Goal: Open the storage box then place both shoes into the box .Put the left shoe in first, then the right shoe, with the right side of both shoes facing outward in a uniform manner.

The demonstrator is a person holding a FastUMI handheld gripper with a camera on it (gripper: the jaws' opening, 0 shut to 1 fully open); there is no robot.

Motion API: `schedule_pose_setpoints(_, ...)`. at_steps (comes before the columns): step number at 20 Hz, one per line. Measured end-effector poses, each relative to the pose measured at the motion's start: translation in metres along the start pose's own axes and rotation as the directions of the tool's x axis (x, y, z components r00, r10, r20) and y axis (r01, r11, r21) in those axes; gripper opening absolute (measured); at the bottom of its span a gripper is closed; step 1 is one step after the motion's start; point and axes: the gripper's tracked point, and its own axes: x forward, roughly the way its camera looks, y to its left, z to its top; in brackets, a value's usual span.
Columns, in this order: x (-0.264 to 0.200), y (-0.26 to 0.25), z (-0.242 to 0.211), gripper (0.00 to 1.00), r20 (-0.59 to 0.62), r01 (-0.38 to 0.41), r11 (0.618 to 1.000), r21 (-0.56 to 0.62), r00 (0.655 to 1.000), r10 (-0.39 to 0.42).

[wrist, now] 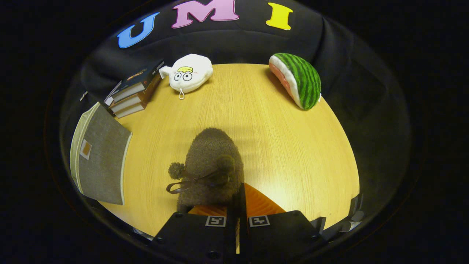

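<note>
A brown fuzzy shoe (pixel 210 154) with pompoms and a dark ribbon bow lies on the wooden table (pixel 293 146), its toe pointing away from me. My gripper (pixel 237 192) is at the shoe's near end, its fingers closed to a thin gap on the shoe's rear edge. The shoe's heel is hidden behind the fingers. Off to the left of the shoe, at the table's edge, stands the grey fabric storage box (pixel 100 157) with a small label patch and a pale rim. I cannot tell whether its lid is open.
A stack of books (pixel 135 91) sits beyond the box at the back left. A white plush toy (pixel 190 73) lies at the back centre, and a watermelon-slice plush (pixel 298 79) at the back right. Bare tabletop stretches right of the shoe.
</note>
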Motion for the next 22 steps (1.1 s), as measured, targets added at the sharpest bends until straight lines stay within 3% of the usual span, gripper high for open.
schedule_pose_setpoints(12,-0.101,0.137,0.110,0.08,0.123,-0.131,0.991,0.032,0.984,0.126)
schedule_pose_setpoints(22,-0.107,0.276,0.106,0.08,0.048,-0.239,0.969,0.056,0.970,0.236)
